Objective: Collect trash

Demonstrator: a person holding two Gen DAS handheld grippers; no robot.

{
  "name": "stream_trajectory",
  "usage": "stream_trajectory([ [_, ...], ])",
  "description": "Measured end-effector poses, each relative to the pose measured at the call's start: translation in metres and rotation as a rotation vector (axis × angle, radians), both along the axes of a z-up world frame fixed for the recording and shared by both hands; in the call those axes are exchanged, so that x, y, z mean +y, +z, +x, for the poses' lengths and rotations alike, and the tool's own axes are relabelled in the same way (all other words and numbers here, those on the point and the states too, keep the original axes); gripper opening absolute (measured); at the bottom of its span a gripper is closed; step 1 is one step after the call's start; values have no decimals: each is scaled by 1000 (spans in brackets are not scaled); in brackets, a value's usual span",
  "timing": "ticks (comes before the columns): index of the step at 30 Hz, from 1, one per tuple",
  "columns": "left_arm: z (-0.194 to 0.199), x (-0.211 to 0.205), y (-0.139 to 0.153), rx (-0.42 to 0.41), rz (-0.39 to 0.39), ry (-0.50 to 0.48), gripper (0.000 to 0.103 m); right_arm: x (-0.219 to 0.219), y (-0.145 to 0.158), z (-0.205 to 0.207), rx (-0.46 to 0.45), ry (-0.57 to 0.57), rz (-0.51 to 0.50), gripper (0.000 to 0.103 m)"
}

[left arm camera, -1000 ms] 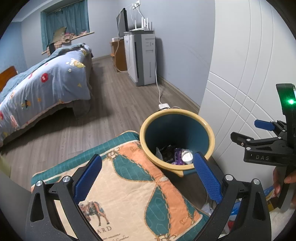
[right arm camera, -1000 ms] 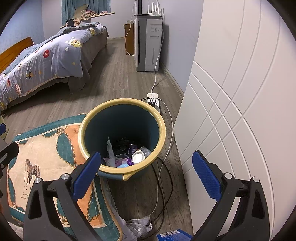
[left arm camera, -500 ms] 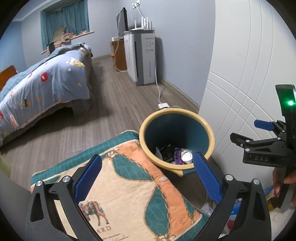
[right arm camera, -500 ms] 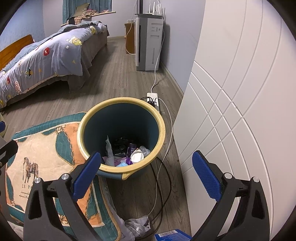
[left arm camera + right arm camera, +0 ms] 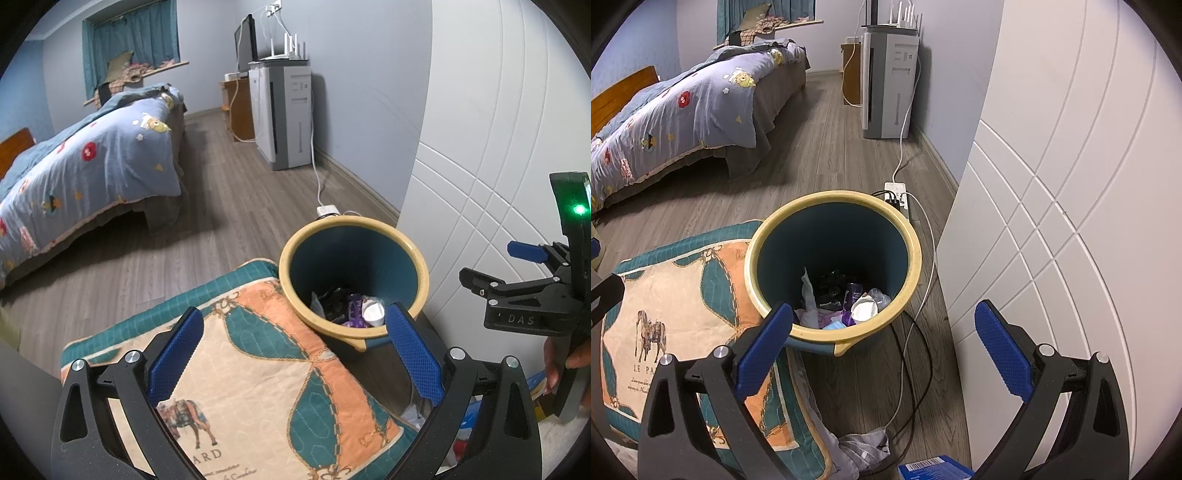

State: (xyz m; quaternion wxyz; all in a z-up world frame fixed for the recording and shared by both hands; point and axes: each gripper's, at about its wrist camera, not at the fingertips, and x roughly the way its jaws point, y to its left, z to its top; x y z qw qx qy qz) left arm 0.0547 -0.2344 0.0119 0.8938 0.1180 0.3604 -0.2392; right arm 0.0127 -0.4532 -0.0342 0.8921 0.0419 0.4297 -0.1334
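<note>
Floor: grey wood-plank floor (image 5: 827, 122), running from the bin back to the far wall.
Wardrobe: white panelled wardrobe with curved grooves (image 5: 1071, 184), filling the right side of both views, just beside the bin.
Bed: bed under a blue quilt printed with small cartoon figures (image 5: 85, 166), well apart from the bin, across the floor.
Appliance: tall white tower appliance (image 5: 888, 70) against the far wall, its white cord running to a white power strip (image 5: 897, 192) on the floor just behind the bin.
Cushion: quilted teal, orange and cream cushion with a horse print (image 5: 240, 387), its edge touching the bin's left side.
Bin: round teal waste bin with a pale yellow rim (image 5: 833, 199), upright on the floor between cushion and wardrobe.
Trash: crumpled papers, a purple wrapper and a white cup-like scrap (image 5: 849, 299), lying at the bottom of the bin.
Left gripper (image 5: 291, 350): blue-padded fingers spread wide, holding nothing, one over the cushion, the other at the bin's near rim.
Right gripper (image 5: 886, 347): blue-padded fingers spread wide, empty, just above the bin's near rim; in the left view a hand (image 5: 565, 365) grips its handle.
Small items: grey cloth (image 5: 864, 448) and a blue box corner (image 5: 934, 469) on the floor below the bin.
</note>
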Motion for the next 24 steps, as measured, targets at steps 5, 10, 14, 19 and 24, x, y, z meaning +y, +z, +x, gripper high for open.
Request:
stream_trajectory([
  [5, 0, 0, 0, 1, -2, 0, 98, 1, 0, 0, 1, 1, 1, 97],
  [10, 0, 0, 1, 2, -10, -6, 98, 1, 0, 0, 4, 2, -1, 97],
  [14, -1, -1, 3, -1, -20, -25, 98, 1, 0, 0, 6, 1, -3, 97],
  [19, -3, -5, 5, -23, 5, -18, 98, 0, -1, 1, 8, 2, -3, 97],
  [24, -3, -3, 7, -21, -2, -8, 98, 0, -2, 1, 14, -3, 2, 97],
])
